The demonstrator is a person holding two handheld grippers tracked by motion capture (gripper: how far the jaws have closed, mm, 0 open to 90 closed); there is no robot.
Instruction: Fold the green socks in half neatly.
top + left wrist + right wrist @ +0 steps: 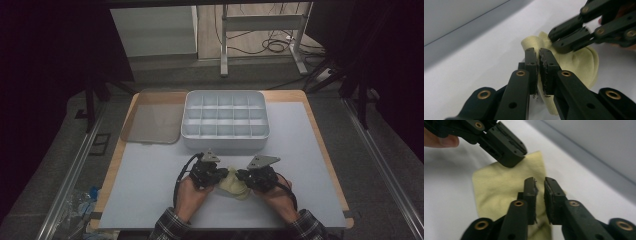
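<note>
- The left gripper (pixel 538 53) is clamped on the pale yellow cloth (pixel 584 62): in its own view the jaws stand together with a fold of the fabric pinched between the pads.
- The right gripper (pixel 540 182) has its jaws a little apart. In its own view the cloth lies under and behind them, with a narrow gap showing between the pads and nothing pressed there, so it holds nothing.
- The cloth lies bunched on the white table mat (pixel 150 175), on the person's side of the grey compartment tray (pixel 225 120) and well apart from it, directly between the two grippers.
- From the cloth, the left gripper comes in from the left and the right gripper from the right, tips facing each other across it; both are at the fabric.
- The bunch runs roughly from one gripper to the other, parallel to the tray's near wall.
- The judgement: the right gripper needs only to close on the edge just ahead of it, then the two can draw apart along that line.
- The tray's flat lid (pixel 152 120) lies just left of the tray.
</note>
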